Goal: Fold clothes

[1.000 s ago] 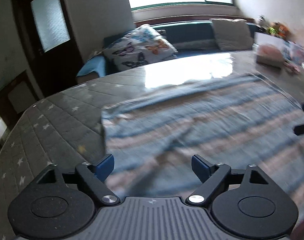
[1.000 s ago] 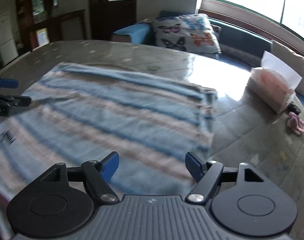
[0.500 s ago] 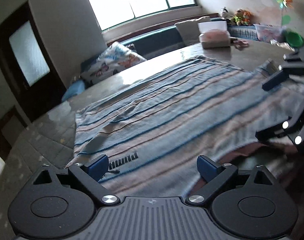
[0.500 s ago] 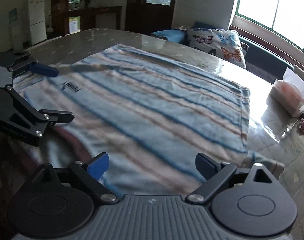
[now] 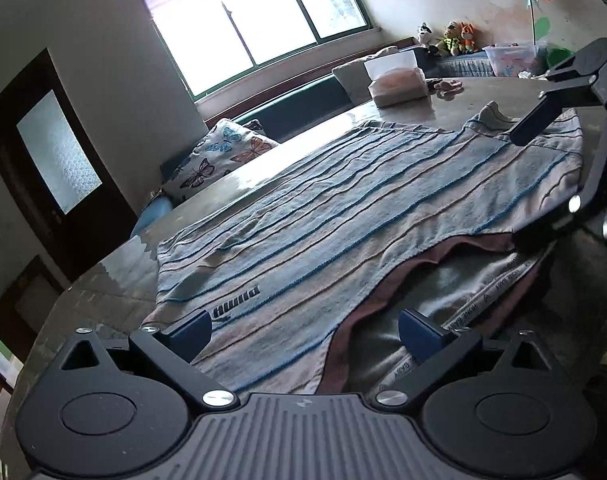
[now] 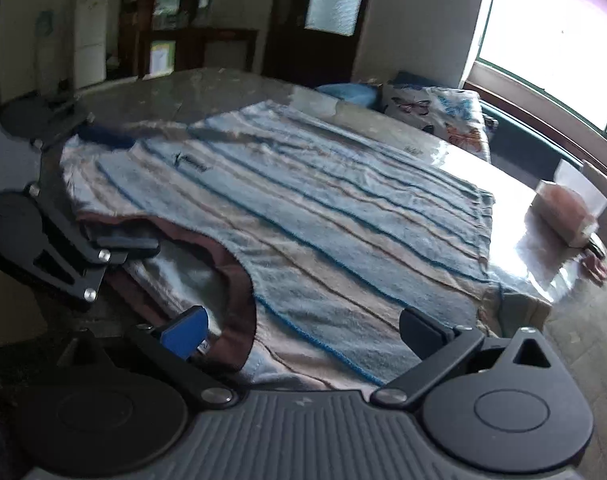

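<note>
A light blue striped shirt (image 5: 343, 200) with thin blue and tan lines lies flat on the glossy grey table (image 5: 115, 280). Its brown-trimmed collar (image 5: 383, 292) faces me, with the inner label showing. My left gripper (image 5: 303, 332) hovers open just above the collar's left side, nothing between its fingers. In the right wrist view the same shirt (image 6: 343, 220) spreads away from my right gripper (image 6: 303, 330), which is open over the collar's right shoulder. The left gripper (image 6: 117, 190) appears there at the left edge, open, and the right gripper (image 5: 543, 178) shows open in the left wrist view.
A tissue box (image 5: 397, 82) and a small pink item (image 5: 447, 86) sit on the far side of the table. A butterfly cushion (image 5: 223, 156) rests on the window bench behind. Bare tabletop (image 6: 583, 340) lies to the right of the shirt.
Both grippers have pulled back and dropped low to the collar end of the shirt, facing each other more. Both stay open. The shirt lies as before.
</note>
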`<state>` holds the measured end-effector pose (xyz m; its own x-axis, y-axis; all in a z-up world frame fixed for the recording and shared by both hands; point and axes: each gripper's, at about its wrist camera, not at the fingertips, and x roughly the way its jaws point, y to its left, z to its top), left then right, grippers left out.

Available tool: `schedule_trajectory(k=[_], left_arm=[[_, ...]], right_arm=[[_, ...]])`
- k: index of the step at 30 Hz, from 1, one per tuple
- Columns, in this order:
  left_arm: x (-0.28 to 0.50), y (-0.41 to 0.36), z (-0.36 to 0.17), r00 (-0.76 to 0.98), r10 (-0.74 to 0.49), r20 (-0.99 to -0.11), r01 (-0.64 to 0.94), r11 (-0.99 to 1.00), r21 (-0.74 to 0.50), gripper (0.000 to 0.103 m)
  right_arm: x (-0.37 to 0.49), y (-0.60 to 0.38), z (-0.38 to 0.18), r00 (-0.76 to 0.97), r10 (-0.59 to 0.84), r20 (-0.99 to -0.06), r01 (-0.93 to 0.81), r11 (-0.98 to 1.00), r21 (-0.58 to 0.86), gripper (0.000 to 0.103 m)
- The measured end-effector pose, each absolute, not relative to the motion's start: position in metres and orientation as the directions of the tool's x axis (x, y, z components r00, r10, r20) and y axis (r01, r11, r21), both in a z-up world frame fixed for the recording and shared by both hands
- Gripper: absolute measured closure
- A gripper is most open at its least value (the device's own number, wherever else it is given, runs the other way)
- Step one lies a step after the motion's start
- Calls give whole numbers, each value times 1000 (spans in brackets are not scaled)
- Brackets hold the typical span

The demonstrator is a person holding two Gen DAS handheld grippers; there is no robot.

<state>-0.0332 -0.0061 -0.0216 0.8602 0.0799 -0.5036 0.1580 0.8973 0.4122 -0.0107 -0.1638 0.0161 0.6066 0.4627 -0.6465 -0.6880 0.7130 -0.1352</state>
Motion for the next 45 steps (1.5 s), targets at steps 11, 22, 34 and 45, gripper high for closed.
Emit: schedule_trajectory(k=[11,22,34,45], left_arm=[[-40,-3,-15,856,57,-514,179,900,397,2],[-8,-29,11,874,-16,-486,202,920,334,0],[29,-71,-9,843,-78,-532,297,892,340,0],[32,-74,-13,834,-72,-547,306,886,349,0]], right_arm=[[4,-209,3,630,380,-677,-534,845,-23,0],[51,-238,18,634,412,-655,-489,869,73,8],[126,-237,12,614,452,-647,-463,870,168,32],[123,-280,9,670,392,-630,-356,915,191,39]])
